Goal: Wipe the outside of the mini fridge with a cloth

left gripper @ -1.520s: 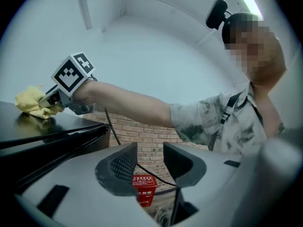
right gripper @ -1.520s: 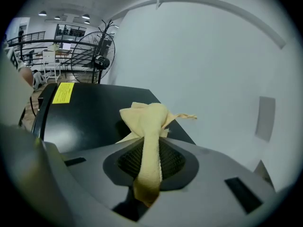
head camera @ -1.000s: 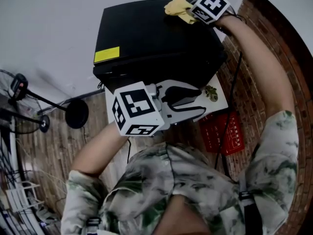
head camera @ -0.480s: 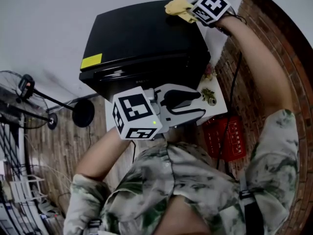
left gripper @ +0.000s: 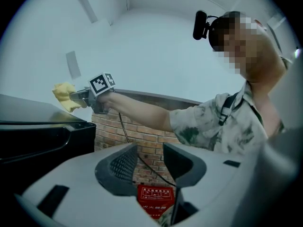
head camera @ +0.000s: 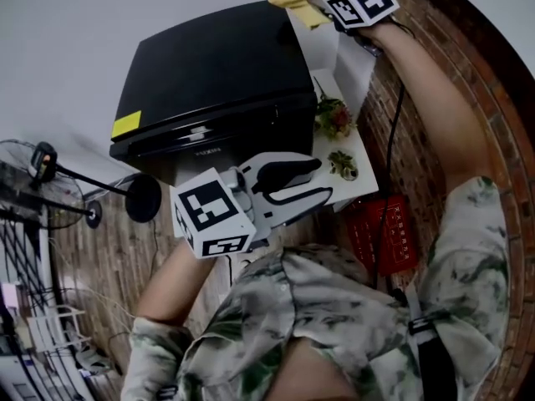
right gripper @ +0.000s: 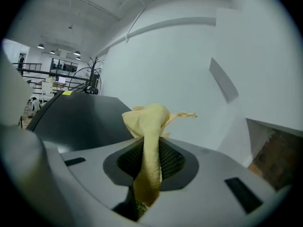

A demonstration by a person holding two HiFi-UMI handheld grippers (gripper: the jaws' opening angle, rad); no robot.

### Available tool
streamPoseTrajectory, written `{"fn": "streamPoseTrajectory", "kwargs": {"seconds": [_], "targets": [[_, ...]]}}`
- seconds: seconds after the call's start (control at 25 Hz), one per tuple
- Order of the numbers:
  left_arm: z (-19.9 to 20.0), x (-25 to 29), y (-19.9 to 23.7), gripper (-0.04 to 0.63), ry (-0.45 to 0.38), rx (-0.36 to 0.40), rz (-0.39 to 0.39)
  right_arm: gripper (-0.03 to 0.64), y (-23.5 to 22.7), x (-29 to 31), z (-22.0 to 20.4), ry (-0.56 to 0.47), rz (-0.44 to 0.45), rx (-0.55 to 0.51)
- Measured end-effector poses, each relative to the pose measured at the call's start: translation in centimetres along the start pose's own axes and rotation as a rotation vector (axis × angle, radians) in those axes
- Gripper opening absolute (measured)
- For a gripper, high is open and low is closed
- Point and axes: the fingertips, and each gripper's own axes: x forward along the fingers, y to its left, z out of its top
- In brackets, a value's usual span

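While the right hand-held gripper (right gripper: 149, 162) pinches the yellow cloth (right gripper: 147, 122) over the mini fridge's (head camera: 209, 65) far right corner, presumably for wiping, the left hand-held gripper (left gripper: 147, 161) idles empty by the front, jaws slightly parted.

Head view: steeply down from above onto the mini fridge (head camera: 209, 65) top. Left gripper view: low by the fridge front, facing sideways toward the right gripper (left gripper: 75, 96) and cloth (left gripper: 63, 93). Right gripper view: close along the fridge top, toward the wall (right gripper: 189, 70). Shared: fridge top, cloth.
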Motion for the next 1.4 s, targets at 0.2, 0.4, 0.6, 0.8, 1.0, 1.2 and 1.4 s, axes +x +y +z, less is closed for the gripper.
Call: {"fn": "streamPoseTrajectory", "kwargs": {"seconds": [0.2, 0.4, 0.6, 0.8, 1.0, 1.2, 1.4], "targets": [[-0.4, 2.1, 0.3, 0.164, 0.007, 0.002, 0.033, 0.086, -1.0, 1.0, -2.2, -0.017, 0.005, 0.048], [-1.4, 3.2, 0.8, 0.164, 0.030, -0.028, 0.057, 0.086, -0.4, 3.0, -5.1, -0.038, 0.029, 0.112], [-2.4, 3.6, 1.9, 0.164, 0.056, -0.024, 0.102, 0.086, 0.9, 5.3, -7.9, -0.036, 0.069, 0.142], [-3.4, 3.5, 2.6, 0.164, 0.068, -0.050, 0.130, 0.086, 2.5, 7.5, -11.6, -0.003, 0.111, 0.167], [-4.1, 3.6, 2.8, 0.164, 0.074, -0.062, 0.145, 0.086, 4.0, 9.4, -14.9, 0.016, 0.143, 0.208], [-4.3, 4.0, 2.5, 0.164, 0.065, -0.082, 0.144, 0.086, 5.2, 10.9, -17.9, 0.042, 0.160, 0.225], [-4.4, 4.1, 1.9, 0.163, 0.056, -0.086, 0.136, 0.086, 7.1, 12.2, -21.4, 0.093, 0.179, 0.225]]}}
